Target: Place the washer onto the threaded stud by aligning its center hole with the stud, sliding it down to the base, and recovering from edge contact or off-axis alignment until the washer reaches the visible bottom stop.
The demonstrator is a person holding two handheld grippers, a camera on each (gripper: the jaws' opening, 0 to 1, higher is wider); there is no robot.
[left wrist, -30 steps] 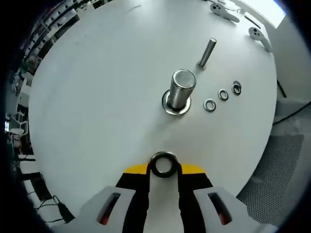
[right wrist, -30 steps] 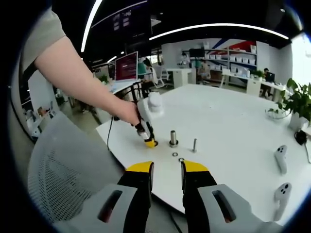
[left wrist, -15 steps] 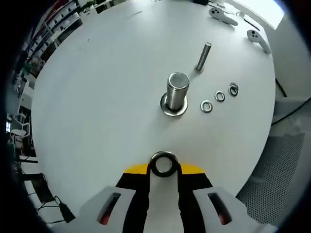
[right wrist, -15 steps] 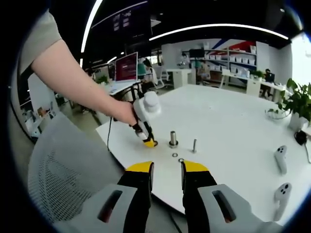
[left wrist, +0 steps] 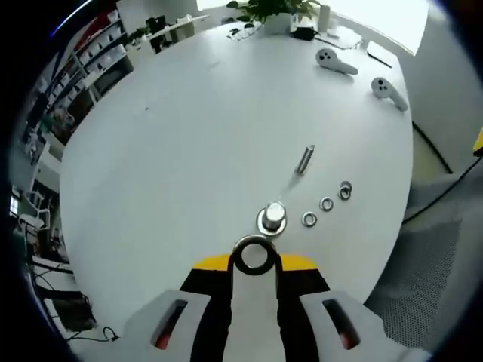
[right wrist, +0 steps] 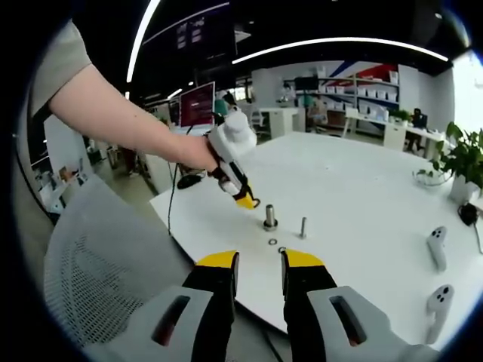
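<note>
A washer [left wrist: 253, 256] is gripped between the jaws of the left gripper [left wrist: 254, 265], held above the table [left wrist: 166, 151] just short of the threaded stud [left wrist: 272, 217]. The right gripper [right wrist: 258, 270] is held apart near the table edge, jaws slightly parted and empty.

Left gripper [left wrist: 254, 260]: jaws pinched on a grey metal washer [left wrist: 253, 255]; right gripper [right wrist: 258, 262]: jaws slightly parted, nothing between.

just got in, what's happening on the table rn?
A person is working with a handheld gripper in each hand. The left gripper is shut on a washer, held in the air above the white table and close to the upright stud, not yet on it. Three spare washers and a thin pin sit beside the stud. The right gripper is back at the table edge, jaws slightly apart, holding nothing.
</note>
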